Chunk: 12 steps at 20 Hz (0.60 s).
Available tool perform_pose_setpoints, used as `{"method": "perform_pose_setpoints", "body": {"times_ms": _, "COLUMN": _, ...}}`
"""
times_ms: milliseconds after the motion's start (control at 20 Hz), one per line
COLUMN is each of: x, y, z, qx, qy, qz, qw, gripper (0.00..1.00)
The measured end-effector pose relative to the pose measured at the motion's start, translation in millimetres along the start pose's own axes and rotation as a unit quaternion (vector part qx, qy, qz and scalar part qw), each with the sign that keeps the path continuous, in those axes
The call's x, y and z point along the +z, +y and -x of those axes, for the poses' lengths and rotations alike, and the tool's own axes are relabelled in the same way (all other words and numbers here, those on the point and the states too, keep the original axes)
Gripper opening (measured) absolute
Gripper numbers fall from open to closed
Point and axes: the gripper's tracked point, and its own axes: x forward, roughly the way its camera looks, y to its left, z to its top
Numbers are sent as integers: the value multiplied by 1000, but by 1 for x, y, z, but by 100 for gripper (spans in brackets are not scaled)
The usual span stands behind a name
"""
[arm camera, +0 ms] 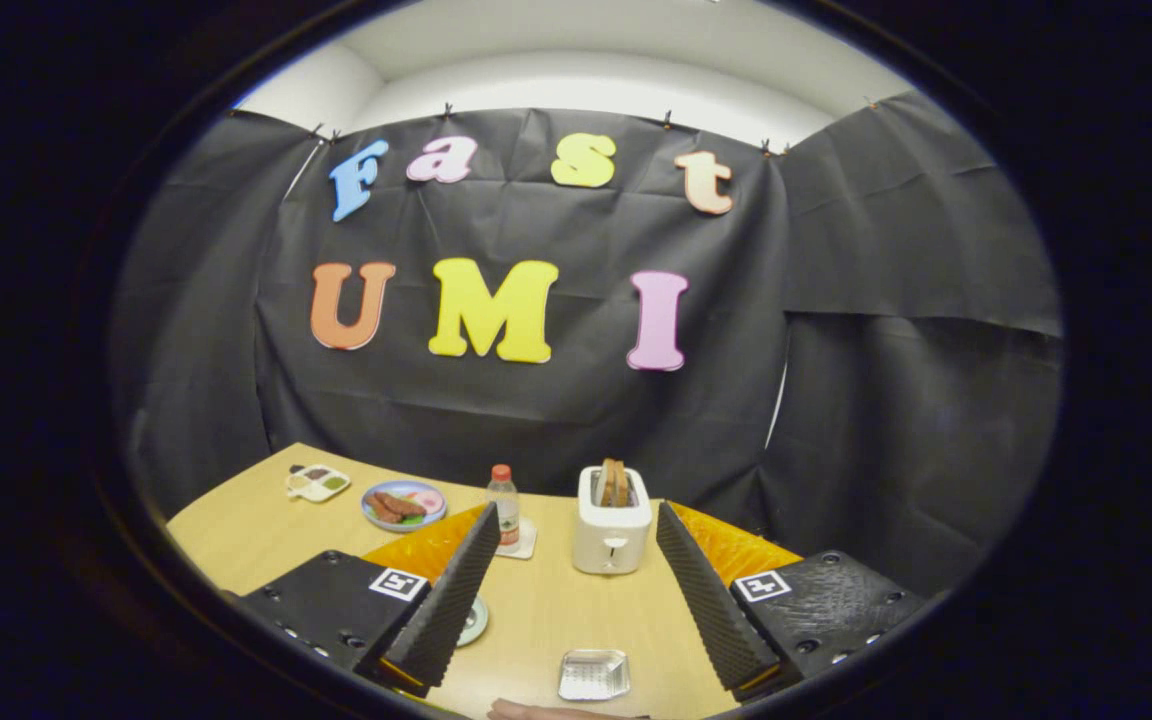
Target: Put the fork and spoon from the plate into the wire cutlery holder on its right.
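Fingers (576, 590) spread wide, empty, above the surface (556, 610).
Between them: one toaster (612, 520) with toast, one bottle (504, 505), one foil tray (593, 674); far edge: one plate (404, 504) of food.

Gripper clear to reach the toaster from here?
Probably yes. The gripper is open, and the toaster stands just ahead between its fingers on the table, nothing between. The bottle sits off to its left.
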Motion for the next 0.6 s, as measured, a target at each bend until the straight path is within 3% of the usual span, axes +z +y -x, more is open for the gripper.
{"method": "perform_pose_setpoints", "body": {"times_ms": 350, "x": -83, "y": 66, "z": -44, "qx": 51, "qy": 101, "qz": 2, "qw": 994, "gripper": 95}}
{"method": "perform_pose_setpoints", "body": {"times_ms": 600, "x": -161, "y": 102, "z": -69, "qx": 58, "qy": 204, "qz": -20, "qw": 977, "gripper": 94}}
